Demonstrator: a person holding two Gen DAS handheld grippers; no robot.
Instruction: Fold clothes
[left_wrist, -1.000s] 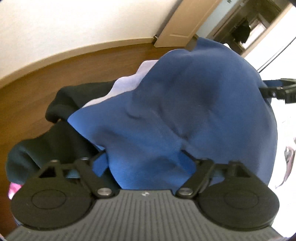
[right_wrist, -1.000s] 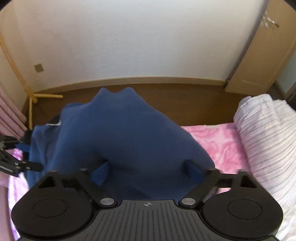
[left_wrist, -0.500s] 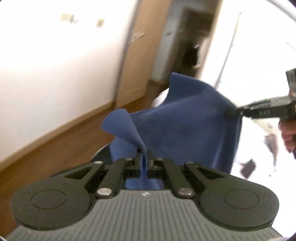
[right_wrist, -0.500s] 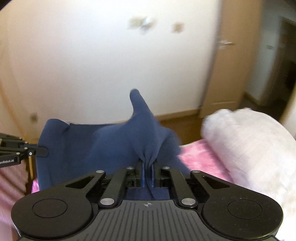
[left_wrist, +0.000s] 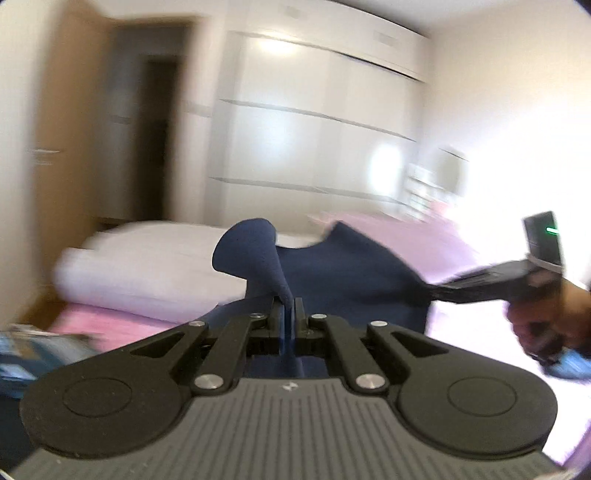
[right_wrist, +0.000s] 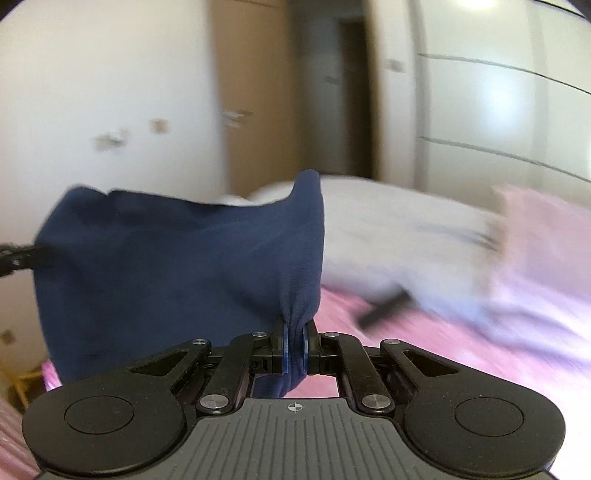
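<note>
Bright daylight blows out the right side of the left view; both views smeared by motion blur, edges bent

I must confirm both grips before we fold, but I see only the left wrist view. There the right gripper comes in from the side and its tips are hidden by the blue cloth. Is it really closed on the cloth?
Observer: Yes. In the right wrist view the right gripper is shut on a bunched fold of the blue garment, pinched between its fingers.
Operator: Does some cloth pass through the fingers?
Observer: Yes, a short tail hangs below them, toward the gripper body.
Operator: Is something lying on the bed near it?
Observer: A small dark object lies on the pink sheet; it is too blurred to identify.
</note>
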